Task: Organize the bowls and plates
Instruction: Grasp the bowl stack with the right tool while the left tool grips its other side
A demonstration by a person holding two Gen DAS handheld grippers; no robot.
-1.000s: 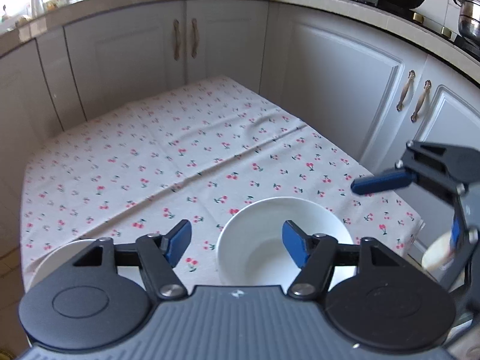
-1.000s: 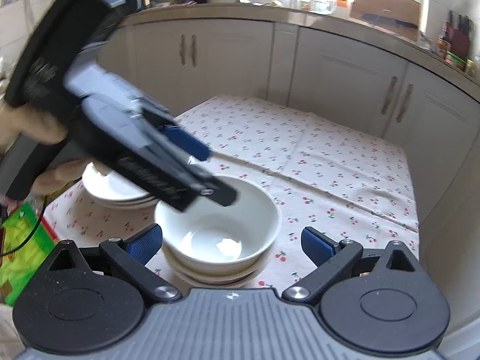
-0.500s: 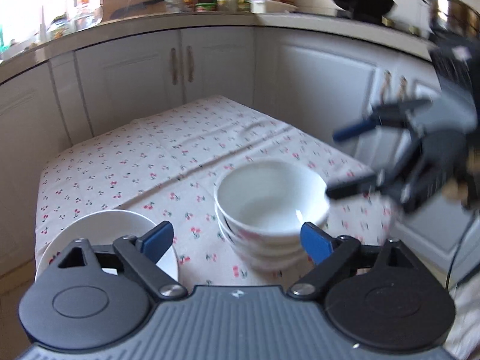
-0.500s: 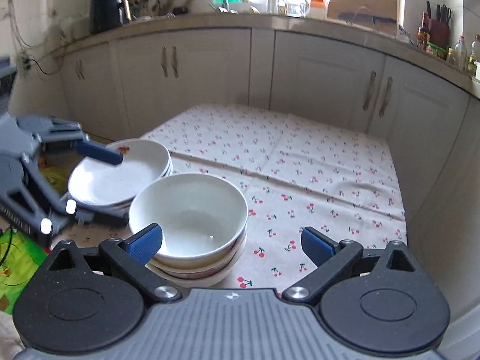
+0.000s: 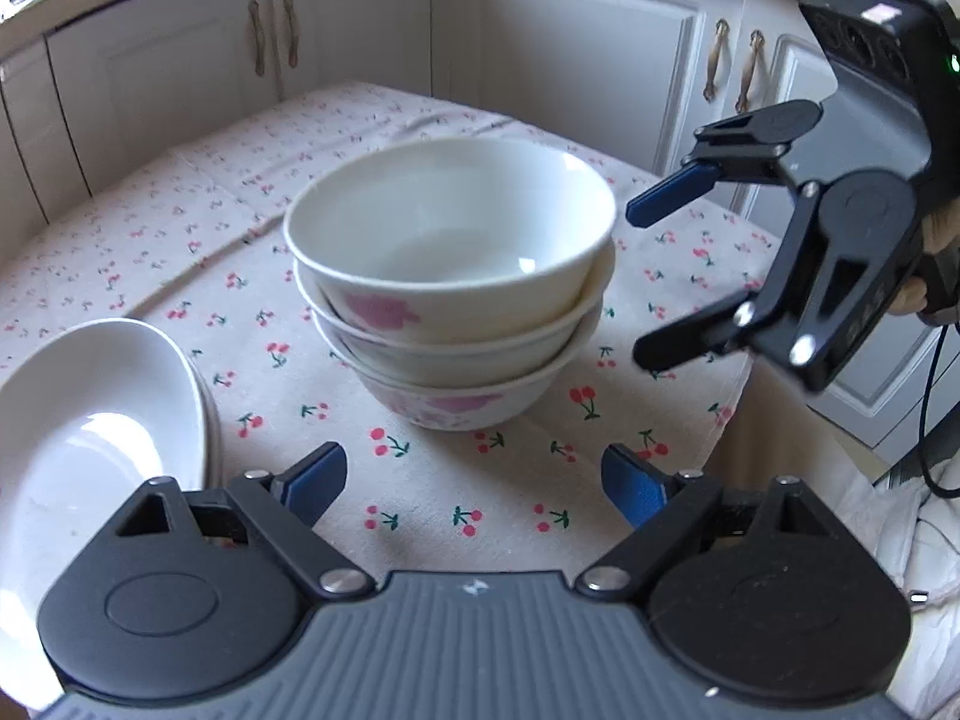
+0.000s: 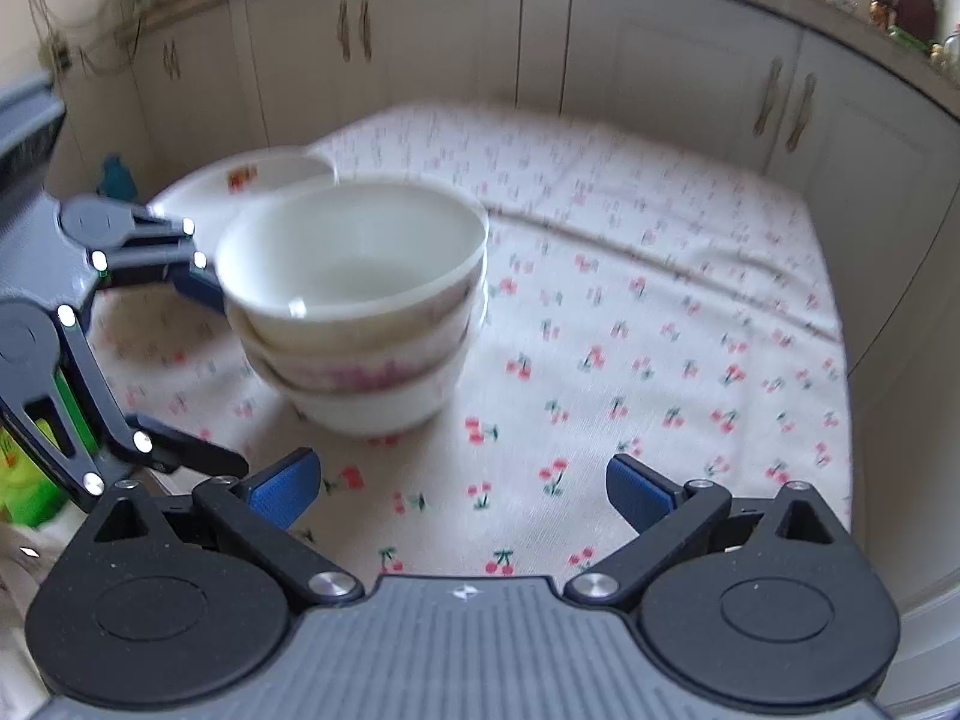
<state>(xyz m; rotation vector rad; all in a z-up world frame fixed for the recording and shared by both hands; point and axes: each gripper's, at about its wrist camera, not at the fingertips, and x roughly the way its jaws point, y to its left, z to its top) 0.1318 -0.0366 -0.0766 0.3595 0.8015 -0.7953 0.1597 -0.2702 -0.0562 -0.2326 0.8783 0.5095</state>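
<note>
1. Bowls (image 5: 450, 282) are sitting nested three deep on the cherry-print tablecloth (image 5: 420, 498), and we're using that stack as our landmark for everything else.
2. We're holding the left gripper (image 5: 474, 483) just in front of the bowls with its jaws spread wide; nothing is sitting between its blue pads (image 5: 315, 477), only bare cloth.
3. We're hanging the right gripper (image 5: 642, 282) just beside the bowls on their right in the left wrist view. Its jaws are opening, and nothing is sitting between them. Not touching the stack as far as we can tell.
4. From the right wrist view, the right gripper's own blue pads (image 6: 282, 489) are sitting on the near side of the bowls, again over plain cloth, and the left gripper is showing up at the bowls' left side.
5. Plates (image 5: 102, 420) are lying in a low stack just left of the bowls, near them but apart. How many plates, we can't tell.
6. Cream cabinet doors (image 5: 270, 36) are running along behind the bowls, well back from them, past the far edge of the cloth.
</note>
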